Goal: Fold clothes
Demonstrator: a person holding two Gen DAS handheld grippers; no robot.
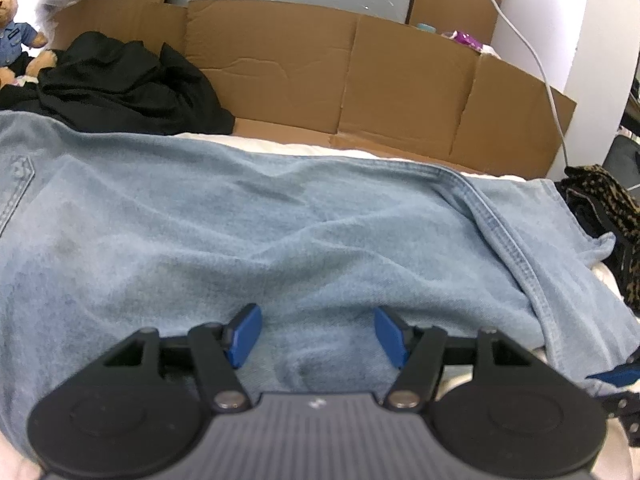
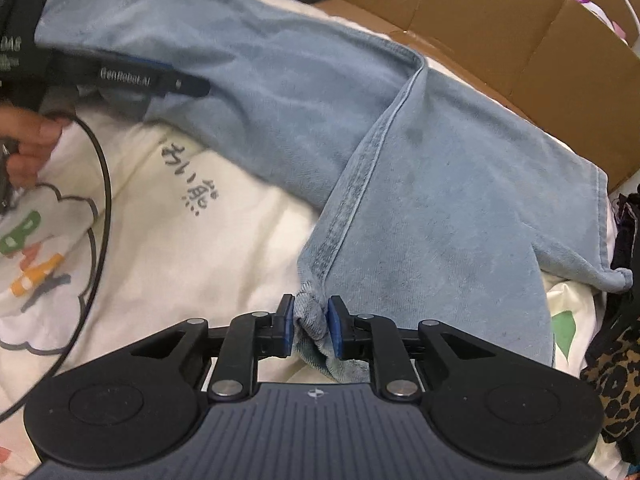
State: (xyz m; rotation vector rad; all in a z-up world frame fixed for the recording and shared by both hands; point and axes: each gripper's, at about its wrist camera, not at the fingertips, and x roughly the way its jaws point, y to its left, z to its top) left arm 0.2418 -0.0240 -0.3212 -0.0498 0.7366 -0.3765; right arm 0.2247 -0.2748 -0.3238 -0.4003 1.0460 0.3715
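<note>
light blue jeans [image 2: 440, 184] lie folded on the cream printed sheet [image 2: 208, 248]; the right gripper [image 2: 311, 326] has their bunched hem between its slightly parted pads. the left gripper [image 1: 316, 334] hovers spread wide over the denim, grasping nothing.

left gripper [image 1: 318, 334] is hanging tilted down, jaws spread wide, nothing between the blue pads | right gripper [image 2: 311, 326] is pointing steeply down, jaws sitting narrow around a bunched hem | a hand [image 2: 28, 148] is gripping the left handle
</note>
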